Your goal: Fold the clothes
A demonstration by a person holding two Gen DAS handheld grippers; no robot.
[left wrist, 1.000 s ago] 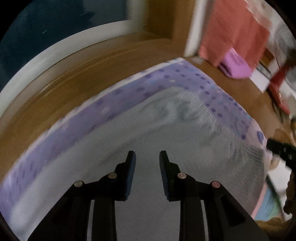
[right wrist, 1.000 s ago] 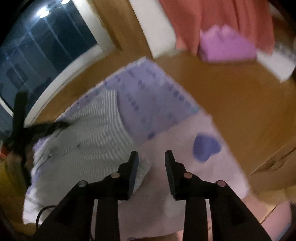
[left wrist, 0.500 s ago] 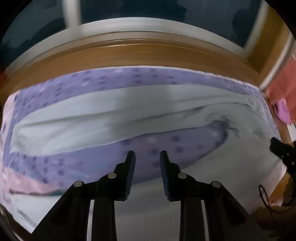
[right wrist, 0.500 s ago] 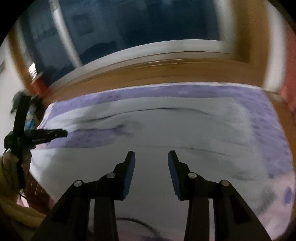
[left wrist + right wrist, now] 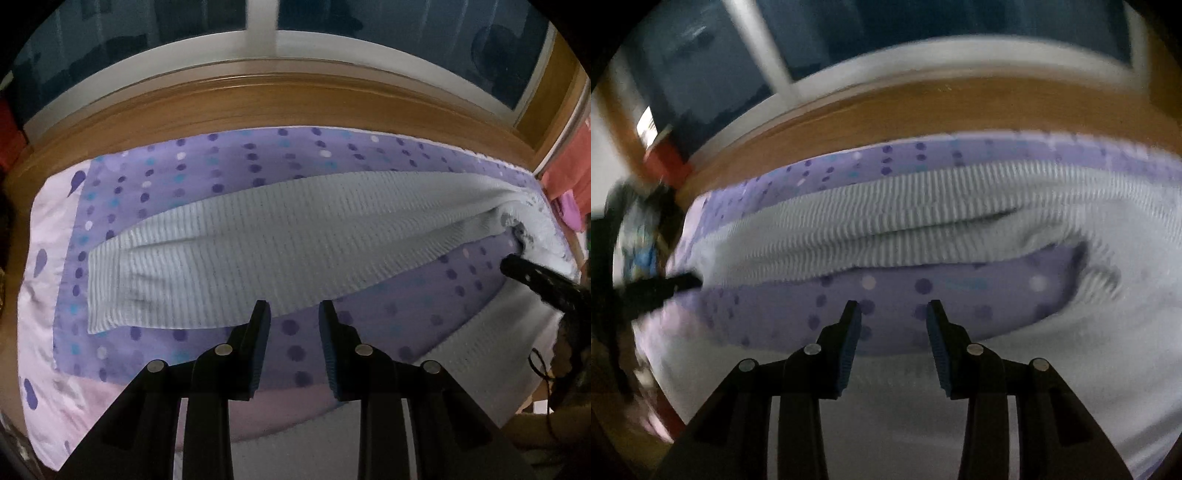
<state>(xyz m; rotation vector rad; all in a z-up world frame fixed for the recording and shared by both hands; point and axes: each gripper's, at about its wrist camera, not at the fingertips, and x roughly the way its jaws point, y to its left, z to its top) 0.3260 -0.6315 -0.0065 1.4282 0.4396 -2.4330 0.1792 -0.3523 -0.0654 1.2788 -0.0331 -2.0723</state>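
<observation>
Two claws hang over a purple sheet (image 5: 229,166) dotted in violet, blue and white, with a pale pink border. My left claw (image 5: 293,314) has its ribbed blue pads apart, holding nothing; my right claw (image 5: 893,314) gapes likewise. The garment (image 5: 280,243), a pale grey-blue ribbed knit, lies on the sheet: one long sleeve stretches flat just beyond my left claw, its squared cuff to the left, the body spreading right and beneath me. Beyond runs a wooden ledge (image 5: 295,99).
</observation>
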